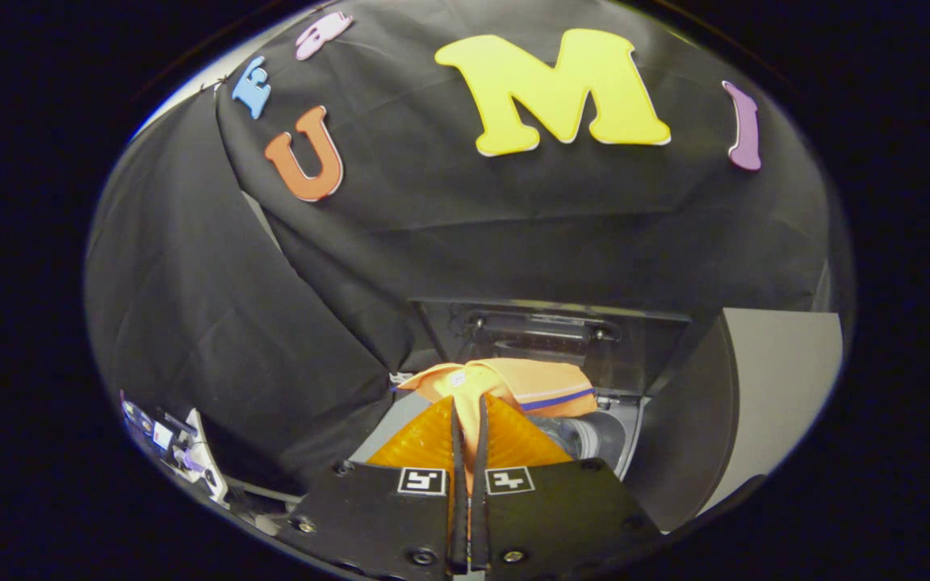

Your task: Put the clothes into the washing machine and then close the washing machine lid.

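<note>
At the fingertips of the hand-held gripper (466, 415), a folded orange cloth garment with a blue stripe (513, 383) hangs pinched, its bulk spreading just ahead of and beyond the tips, its long axis running crosswise to the two orange ribbed fingers (425, 442). The fingers stand nearly together, clamped on a fold of the fabric. Beneath and beyond the garment lies the grey washing machine's round drum opening (594, 436), with the dark raised lid (550, 335) standing upright behind it. The garment appears to hang over the opening's near rim, though the distortion makes that uncertain.
</note>
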The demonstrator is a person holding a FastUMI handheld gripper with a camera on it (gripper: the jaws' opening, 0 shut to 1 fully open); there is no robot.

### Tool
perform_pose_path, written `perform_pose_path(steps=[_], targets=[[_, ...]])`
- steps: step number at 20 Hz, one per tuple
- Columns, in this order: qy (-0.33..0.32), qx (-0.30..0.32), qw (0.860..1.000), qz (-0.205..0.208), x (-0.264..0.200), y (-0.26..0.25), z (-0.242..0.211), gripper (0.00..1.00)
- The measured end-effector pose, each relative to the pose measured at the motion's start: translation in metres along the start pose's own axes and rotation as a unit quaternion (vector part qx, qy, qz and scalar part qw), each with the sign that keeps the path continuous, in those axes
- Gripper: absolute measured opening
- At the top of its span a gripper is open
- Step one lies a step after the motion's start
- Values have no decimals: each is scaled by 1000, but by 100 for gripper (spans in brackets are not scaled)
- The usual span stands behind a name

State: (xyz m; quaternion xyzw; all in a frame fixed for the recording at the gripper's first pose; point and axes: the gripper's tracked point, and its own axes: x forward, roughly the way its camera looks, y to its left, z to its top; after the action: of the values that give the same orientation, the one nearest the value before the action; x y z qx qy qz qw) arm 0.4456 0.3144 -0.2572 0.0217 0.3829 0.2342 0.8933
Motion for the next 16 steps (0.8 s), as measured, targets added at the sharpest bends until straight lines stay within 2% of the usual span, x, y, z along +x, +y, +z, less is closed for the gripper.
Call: perform_pose_path(steps=[16], targets=[[106, -4, 994, -40, 114, -37, -61, 5]])
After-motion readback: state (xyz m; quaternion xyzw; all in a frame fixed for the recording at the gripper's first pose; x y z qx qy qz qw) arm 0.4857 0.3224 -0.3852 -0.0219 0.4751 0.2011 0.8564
